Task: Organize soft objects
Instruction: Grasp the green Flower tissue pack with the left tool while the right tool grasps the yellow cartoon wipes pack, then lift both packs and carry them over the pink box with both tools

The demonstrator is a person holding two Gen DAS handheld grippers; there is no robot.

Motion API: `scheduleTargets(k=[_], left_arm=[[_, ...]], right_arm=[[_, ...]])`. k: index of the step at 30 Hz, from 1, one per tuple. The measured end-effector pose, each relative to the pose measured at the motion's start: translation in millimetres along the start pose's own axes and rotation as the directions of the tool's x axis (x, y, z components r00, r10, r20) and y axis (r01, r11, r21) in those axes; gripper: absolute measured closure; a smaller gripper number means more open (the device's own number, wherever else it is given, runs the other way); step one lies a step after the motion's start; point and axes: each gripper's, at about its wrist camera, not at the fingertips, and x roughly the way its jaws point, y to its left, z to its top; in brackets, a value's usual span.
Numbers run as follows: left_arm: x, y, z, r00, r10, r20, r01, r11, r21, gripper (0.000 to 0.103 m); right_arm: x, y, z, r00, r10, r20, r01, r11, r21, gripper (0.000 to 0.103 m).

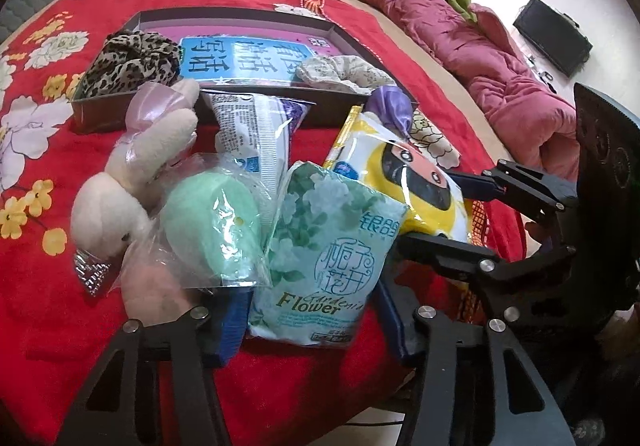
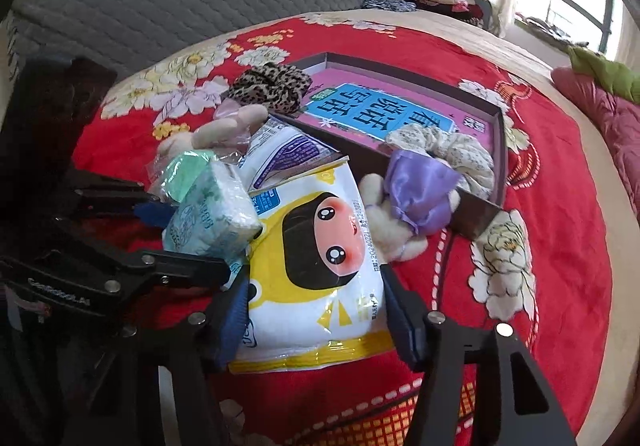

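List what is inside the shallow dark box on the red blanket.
The shallow dark box holds a leopard-print scrunchie, a cream floral scrunchie and a pink-and-blue printed sheet. Anything beneath them is covered.

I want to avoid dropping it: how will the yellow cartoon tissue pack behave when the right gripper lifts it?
The yellow tissue pack looks soft, so it will probably squash between the right gripper fingers. Its glossy film may slip. It seems light.

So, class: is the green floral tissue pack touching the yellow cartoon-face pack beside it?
Touching. In the right wrist view the green floral tissue pack overlaps and presses against the edge of the yellow cartoon-face pack, with no gap; the left wrist view agrees.
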Motion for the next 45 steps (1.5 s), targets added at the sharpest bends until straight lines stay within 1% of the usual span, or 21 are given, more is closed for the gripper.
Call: scheduleTargets(k=[3,6,8,10,14,18,25,28,30,34,38,42,45], left_arm=[[-3,-2,1,0.999,-0.032,0.005,0.032,0.999,-0.005,0.048],[-11,-5,1,0.997,-0.068,0.023,0.068,0.998,-0.004,0.048],[-17,-4,1,0.994,-0.105,0.036,0.106,0.994,-0.016,0.048],[-22,-4,2,0.992,-0.117,0.054,0.119,0.993,-0.02,0.048],[-30,-2,4,0.986,-0.138,0.088,0.141,0.99,-0.025,0.048],[-37,-1,7,0.98,-0.161,0.115,0.163,0.986,-0.015,0.048],[-45,1,9,0.975,-0.17,0.145,0.173,0.985,-0.007,0.048],[-44,0,7,0.972,-0.191,0.135,0.195,0.981,-0.015,0.048],[-40,-8,5,0.974,-0.192,0.116,0.192,0.981,0.014,0.048],[-42,-16,1,0.973,-0.203,0.111,0.2,0.979,0.044,0.048],[-40,-16,0,0.975,-0.201,0.097,0.198,0.979,0.035,0.048],[-43,-16,0,0.971,-0.214,0.105,0.212,0.977,0.03,0.048],[-51,-19,1,0.969,-0.216,0.121,0.213,0.976,0.044,0.048]], right_arm=[[-9,-7,-1,1.0,0.016,0.023,-0.017,0.999,0.05,0.043],[-19,-16,1,0.997,0.039,0.07,-0.047,0.993,0.108,0.043],[-24,-21,2,0.994,0.047,0.101,-0.061,0.988,0.139,0.043],[-29,-29,4,0.989,0.055,0.136,-0.079,0.981,0.177,0.043],[-33,-36,7,0.985,0.053,0.167,-0.089,0.973,0.213,0.043],[-34,-38,9,0.982,0.049,0.183,-0.089,0.972,0.217,0.043],[-35,-44,11,0.978,0.037,0.207,-0.088,0.967,0.24,0.043],[-35,-46,10,0.978,0.032,0.205,-0.084,0.965,0.25,0.043],[-34,-46,10,0.978,0.034,0.205,-0.086,0.964,0.251,0.043],[-35,-46,10,0.978,0.032,0.206,-0.084,0.965,0.249,0.043],[-36,-47,10,0.978,0.028,0.208,-0.082,0.964,0.254,0.043],[-39,-48,10,0.975,0.021,0.22,-0.079,0.964,0.255,0.043],[-42,-50,11,0.971,0.012,0.241,-0.076,0.963,0.259,0.043]])
